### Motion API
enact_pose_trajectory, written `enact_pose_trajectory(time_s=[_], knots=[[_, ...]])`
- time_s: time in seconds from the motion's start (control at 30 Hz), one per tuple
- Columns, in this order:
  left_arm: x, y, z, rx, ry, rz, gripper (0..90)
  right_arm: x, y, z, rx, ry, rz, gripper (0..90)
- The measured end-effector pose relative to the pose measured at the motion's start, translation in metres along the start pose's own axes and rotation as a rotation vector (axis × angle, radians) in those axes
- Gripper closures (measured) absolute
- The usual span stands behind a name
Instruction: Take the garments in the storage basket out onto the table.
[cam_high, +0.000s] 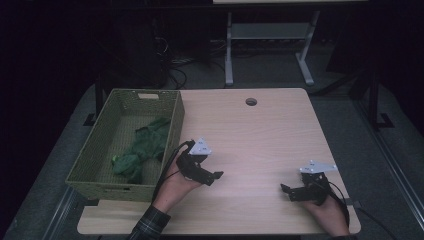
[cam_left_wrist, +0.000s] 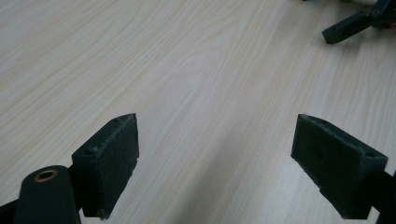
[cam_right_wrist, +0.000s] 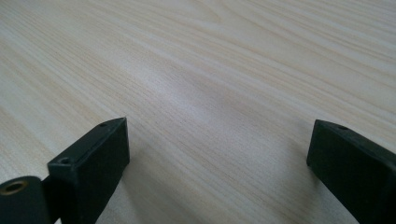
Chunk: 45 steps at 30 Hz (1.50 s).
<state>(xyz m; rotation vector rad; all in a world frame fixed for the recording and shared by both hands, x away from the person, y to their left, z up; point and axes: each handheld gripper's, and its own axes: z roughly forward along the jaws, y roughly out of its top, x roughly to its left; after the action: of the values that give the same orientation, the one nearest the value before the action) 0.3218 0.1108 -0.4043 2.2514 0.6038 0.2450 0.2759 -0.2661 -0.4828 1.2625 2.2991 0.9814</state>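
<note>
Our left gripper (cam_high: 216, 175) and right gripper (cam_high: 285, 189) hang spread wide, holding nothing. The green cloth (cam_high: 142, 147) in the basket (cam_high: 92, 155) by the table's (cam_high: 260, 130) left edge looks soft and light; we'd pinch a bunched fold.

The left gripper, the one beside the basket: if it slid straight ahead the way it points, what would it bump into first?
Probably the right gripper. The left gripper points across bare table toward it, jaws open, nothing between, though exact alignment is uncertain.

We see the right gripper (cam_left_wrist: 359, 23) cut off by the left gripper view's top edge; the cloth (cam_high: 142, 149) partly hides behind the basket (cam_high: 100, 187) wall.
</note>
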Motion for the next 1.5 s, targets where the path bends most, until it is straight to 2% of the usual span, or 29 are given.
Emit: enact_pose_trajectory(time_s=[0.27,0.4,0.7,0.97,1.07,1.5], knots=[[0.0,0.009,-0.009,-0.022,-0.018,0.024,14.2,0.0,0.0,0.0,-0.001,0.0,0.0,5.5],[0.0,0.015,-0.014,-0.009,-0.001,0.044,14.2,0.0,0.0,0.0,-0.001,0.0,0.001,5.5],[0.012,0.022,-0.031,-0.036,0.008,0.032,14.2,0.0,0.0,0.0,-0.001,0.0,0.0,5.5],[0.017,0.028,-0.038,-0.027,-0.007,0.044,14.2,0.0,0.0,0.0,-0.001,0.0,-0.001,5.5],[0.02,0.032,-0.04,-0.021,-0.011,0.062,14.1,0.0,0.0,0.0,-0.001,0.0,-0.001,5.5],[0.036,0.041,-0.048,-0.01,-0.012,0.068,14.2,0.0,0.0,0.0,-0.004,-0.001,-0.004,5.5]])
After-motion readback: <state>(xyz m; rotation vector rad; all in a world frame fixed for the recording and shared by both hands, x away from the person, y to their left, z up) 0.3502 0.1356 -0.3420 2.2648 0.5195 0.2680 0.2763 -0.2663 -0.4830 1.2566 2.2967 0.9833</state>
